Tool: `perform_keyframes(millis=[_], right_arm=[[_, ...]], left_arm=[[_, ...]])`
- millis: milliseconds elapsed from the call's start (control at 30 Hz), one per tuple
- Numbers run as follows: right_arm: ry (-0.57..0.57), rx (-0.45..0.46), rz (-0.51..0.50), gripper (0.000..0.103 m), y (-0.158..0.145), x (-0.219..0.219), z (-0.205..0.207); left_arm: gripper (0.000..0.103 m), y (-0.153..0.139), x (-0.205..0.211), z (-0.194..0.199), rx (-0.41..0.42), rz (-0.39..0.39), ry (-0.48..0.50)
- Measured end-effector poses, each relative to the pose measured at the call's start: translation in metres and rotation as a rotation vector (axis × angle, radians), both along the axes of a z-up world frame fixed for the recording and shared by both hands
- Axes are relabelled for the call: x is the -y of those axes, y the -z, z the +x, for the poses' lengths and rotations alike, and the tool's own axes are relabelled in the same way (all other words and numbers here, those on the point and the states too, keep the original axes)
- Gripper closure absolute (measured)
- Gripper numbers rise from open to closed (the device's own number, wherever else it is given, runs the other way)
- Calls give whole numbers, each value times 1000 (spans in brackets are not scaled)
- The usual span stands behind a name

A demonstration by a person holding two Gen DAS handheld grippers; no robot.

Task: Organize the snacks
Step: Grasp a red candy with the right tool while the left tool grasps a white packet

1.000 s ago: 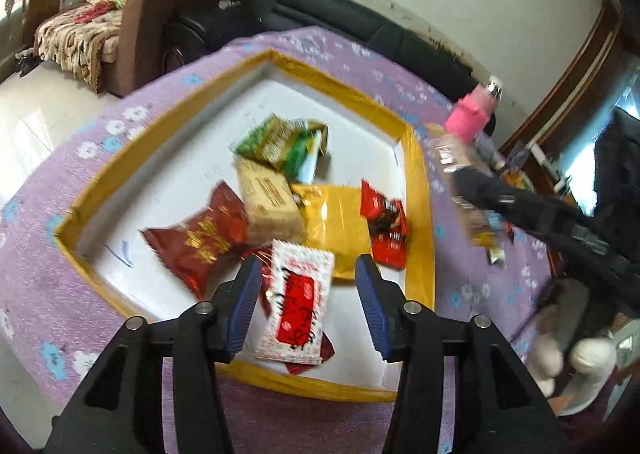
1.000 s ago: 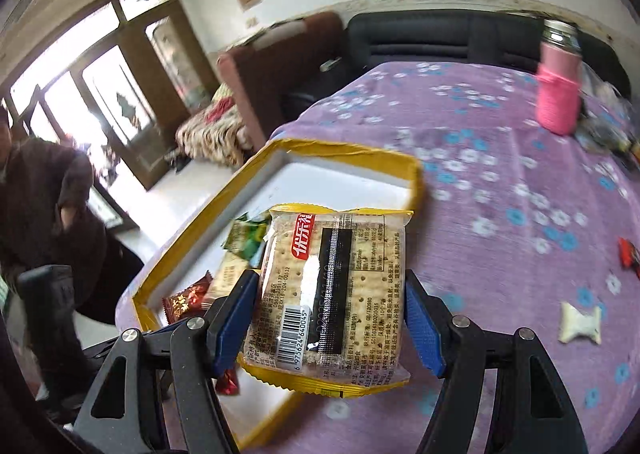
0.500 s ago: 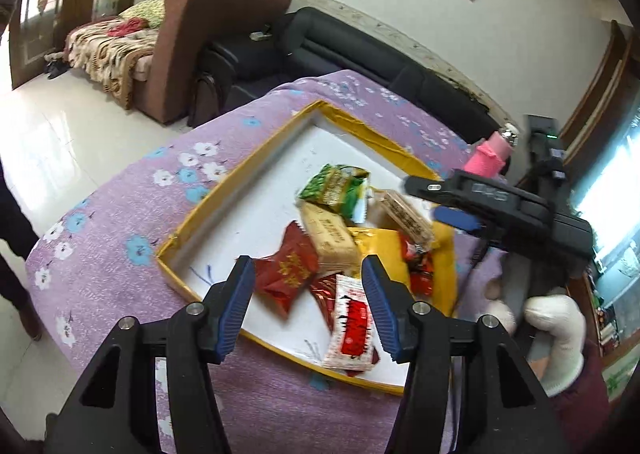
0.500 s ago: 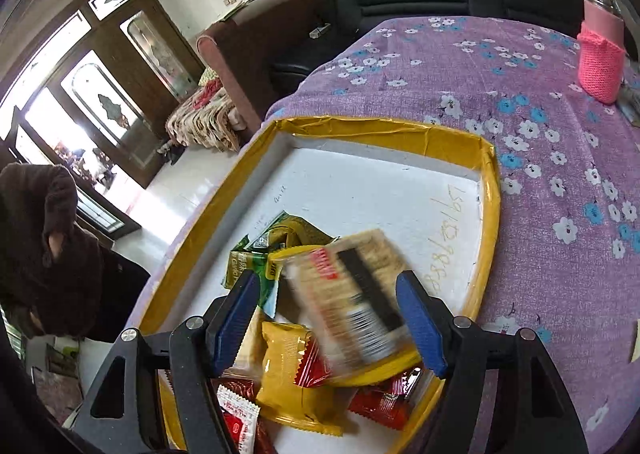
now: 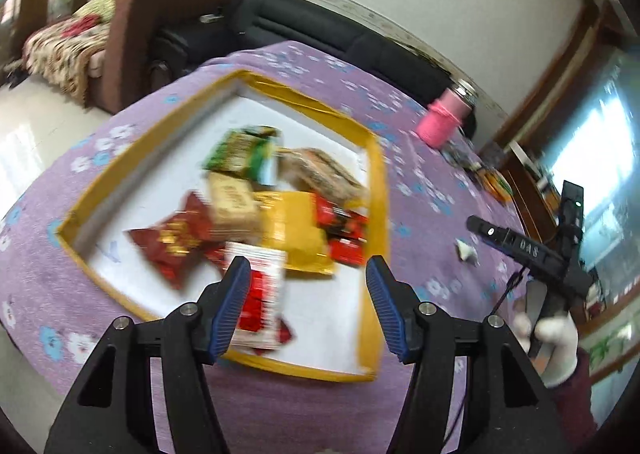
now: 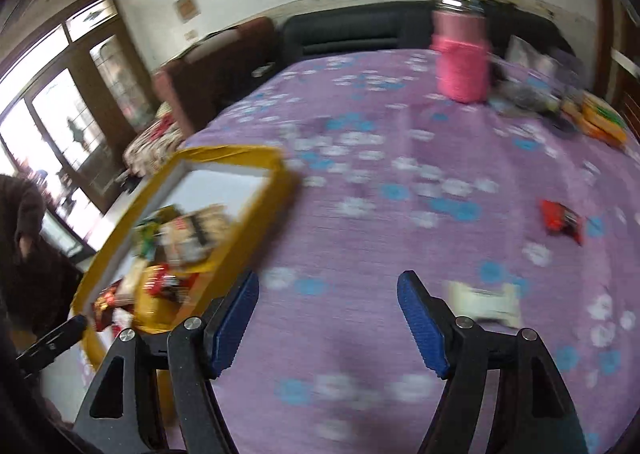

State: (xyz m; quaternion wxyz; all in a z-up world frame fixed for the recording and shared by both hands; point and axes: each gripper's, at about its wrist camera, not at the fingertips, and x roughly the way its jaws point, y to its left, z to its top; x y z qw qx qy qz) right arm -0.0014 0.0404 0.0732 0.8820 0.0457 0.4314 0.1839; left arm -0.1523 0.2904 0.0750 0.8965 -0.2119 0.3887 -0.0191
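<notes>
Both claws are wide open and hold nothing. The right claw (image 6: 328,318) is outside the yellow tray (image 6: 256,206), near the white snack (image 6: 486,300), likely to grab it.

A: We've got a black sofa (image 5: 320,38) at 12 o'clock along the white wall (image 5: 480,2), and a brown armchair (image 5: 160,22) at 10 with a floral throw (image 5: 64,46).

B: We also see glazed wooden doors (image 6: 76,110) at 9, daylight pouring through, and pale glossy floor tiles (image 5: 36,126).
</notes>
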Motion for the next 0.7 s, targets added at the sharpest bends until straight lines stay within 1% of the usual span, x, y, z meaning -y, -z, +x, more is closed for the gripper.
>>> perform_keyframes(millis=[133, 200, 267, 333, 367, 500, 600, 667, 700], right_arm=[[205, -31, 39, 29, 6, 98, 17], [260, -31, 54, 28, 7, 126, 22], [282, -29, 76, 28, 6, 145, 32], [267, -26, 103, 28, 4, 154, 44], [247, -28, 108, 28, 3, 152, 56], [232, -24, 52, 30, 8, 149, 97], [228, -91, 79, 30, 29, 151, 123], [199, -144, 106, 32, 41, 152, 128], [175, -175, 144, 32, 46, 152, 124]], left_arm=[[44, -5, 39, 7, -3, 52, 93], [44, -5, 61, 11, -10, 73, 147], [44, -3, 79, 15, -24, 85, 189], [44, -2, 94, 16, -35, 95, 226], [44, -3, 101, 15, -40, 97, 243], [44, -6, 110, 11, -48, 109, 257], [44, -9, 108, 9, -48, 123, 247], [44, -10, 106, 10, -48, 124, 240], [44, -9, 104, 12, -49, 124, 235]])
